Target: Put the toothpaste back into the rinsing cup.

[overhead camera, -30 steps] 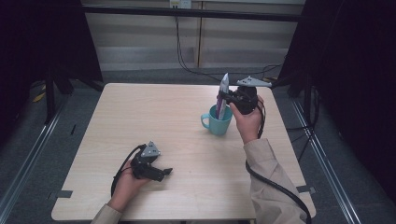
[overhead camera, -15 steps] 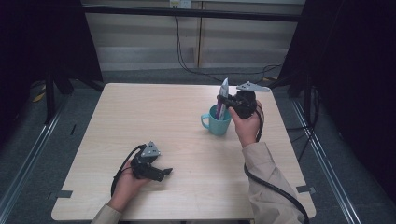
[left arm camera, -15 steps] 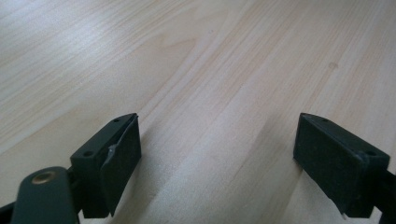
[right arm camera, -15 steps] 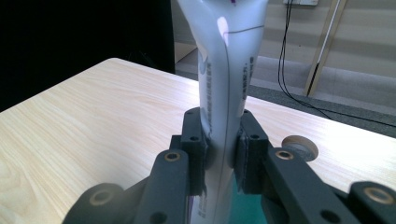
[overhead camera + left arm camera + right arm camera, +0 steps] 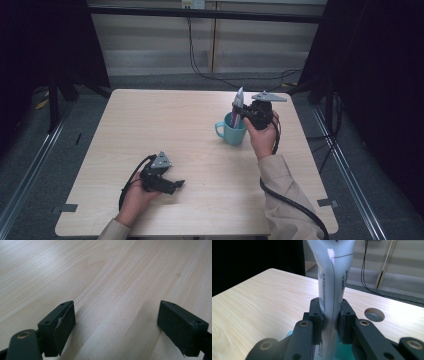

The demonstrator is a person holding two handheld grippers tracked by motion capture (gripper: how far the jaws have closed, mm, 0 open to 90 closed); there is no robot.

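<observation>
Right gripper (image 5: 239, 114): at the table's far right, held up in the right hand (image 5: 263, 136), its 2 jaws clamped on the tube (image 5: 334, 287).
Tube: white with grey print, upright, pinched at its middle between the 2 pads; its lower end goes down into the cup (image 5: 232, 132), its flat top rises above the jaws.
Cup: teal, standing on the table (image 5: 160, 115) just left of the right hand, handle turned left.
Left gripper (image 5: 116, 327): resting low on the table's near left in the left hand (image 5: 134, 196), jaws wide apart, bare wood between them.
Hole (image 5: 374, 314): round, in the tabletop beyond the right gripper.
</observation>
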